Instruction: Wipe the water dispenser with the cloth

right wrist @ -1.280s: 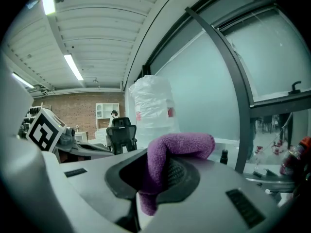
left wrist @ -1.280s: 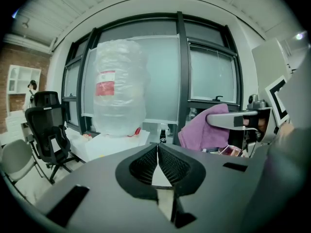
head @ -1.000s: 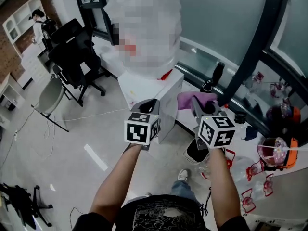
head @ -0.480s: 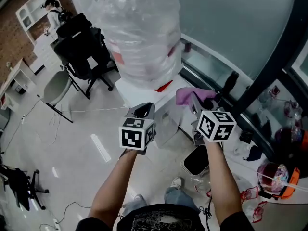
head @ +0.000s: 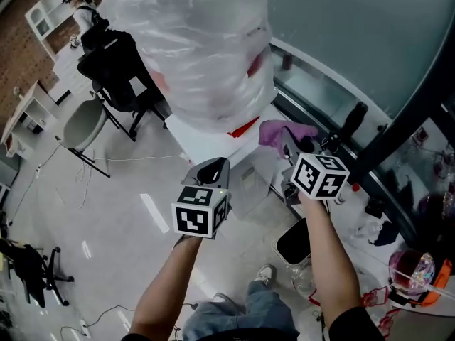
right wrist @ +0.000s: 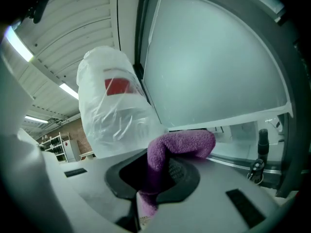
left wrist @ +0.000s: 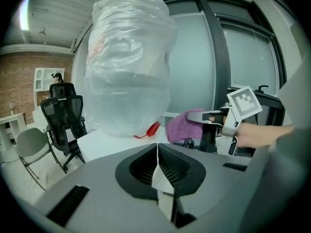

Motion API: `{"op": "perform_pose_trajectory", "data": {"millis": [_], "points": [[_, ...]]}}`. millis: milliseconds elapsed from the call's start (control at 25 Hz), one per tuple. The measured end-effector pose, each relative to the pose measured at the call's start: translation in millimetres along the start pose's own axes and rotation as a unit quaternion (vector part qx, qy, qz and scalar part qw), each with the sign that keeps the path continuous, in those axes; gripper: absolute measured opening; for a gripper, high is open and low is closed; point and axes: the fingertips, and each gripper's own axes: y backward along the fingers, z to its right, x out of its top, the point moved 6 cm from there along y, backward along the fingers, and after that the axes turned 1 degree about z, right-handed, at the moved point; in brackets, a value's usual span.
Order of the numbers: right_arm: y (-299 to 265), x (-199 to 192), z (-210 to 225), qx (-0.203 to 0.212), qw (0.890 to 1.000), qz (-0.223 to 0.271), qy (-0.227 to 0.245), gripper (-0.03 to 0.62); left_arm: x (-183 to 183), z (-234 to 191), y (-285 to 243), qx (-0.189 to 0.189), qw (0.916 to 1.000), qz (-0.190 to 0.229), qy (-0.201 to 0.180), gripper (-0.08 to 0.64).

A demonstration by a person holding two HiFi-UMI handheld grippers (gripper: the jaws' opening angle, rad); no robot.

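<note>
Right gripper view is showing the purple cloth (right wrist: 181, 146) bunching up thick and fuzzy, folding over itself, with the right gripper (right wrist: 149, 181) clamping its lower end between the jaws. In the head view the cloth (head: 279, 131) is hanging just beside the right edge of the water dispenser's (head: 207, 139) white top, near a small red piece there; whether it is touching the top I cannot tell. The big bottle (head: 195, 45) on the dispenser is sitting wrapped in crinkled clear plastic. The left gripper (left wrist: 157, 165) is carrying nothing, its jaws pressing together, and it is hovering in front of the dispenser's body. Compared with a second ago, the bottle is filling far more of the head view, and the cloth has come in closer to the dispenser's top. Off to the left a black office chair (head: 114, 66) is standing on the pale floor, and a black bin (head: 293, 241) is sitting below the right arm.
</note>
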Motion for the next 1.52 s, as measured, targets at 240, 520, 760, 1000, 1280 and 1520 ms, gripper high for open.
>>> {"op": "perform_pose_trajectory", "data": {"millis": [240, 520, 760, 1000, 1280, 1520], "points": [[-13, -26, 7, -0.011, 1.0, 0.023, 0.008, 0.046, -18, 6, 1, -0.018, 0.9994, 0.019, -0.024, 0.028], [-15, -59, 6, -0.024, 0.998, 0.05, 0.031, 0.046, -59, 4, 13, -0.027, 0.9981, 0.036, -0.042, 0.028], [-12, -85, 6, -0.029, 0.996, 0.069, 0.056, 0.046, -102, -1, 15, -0.028, 0.9976, 0.047, -0.041, 0.028], [-12, -117, 18, -0.033, 0.994, 0.075, 0.078, 0.046, -137, 6, -6, -0.05, 0.996, 0.057, -0.046, 0.028], [-19, -161, 35, -0.033, 0.992, 0.085, 0.087, 0.046, -180, 18, -36, -0.069, 0.9933, 0.074, -0.057, 0.028], [-30, -209, 41, -0.034, 0.99, 0.097, 0.094, 0.046, -222, 8, -62, -0.072, 0.9916, 0.094, -0.053, 0.028]]}}
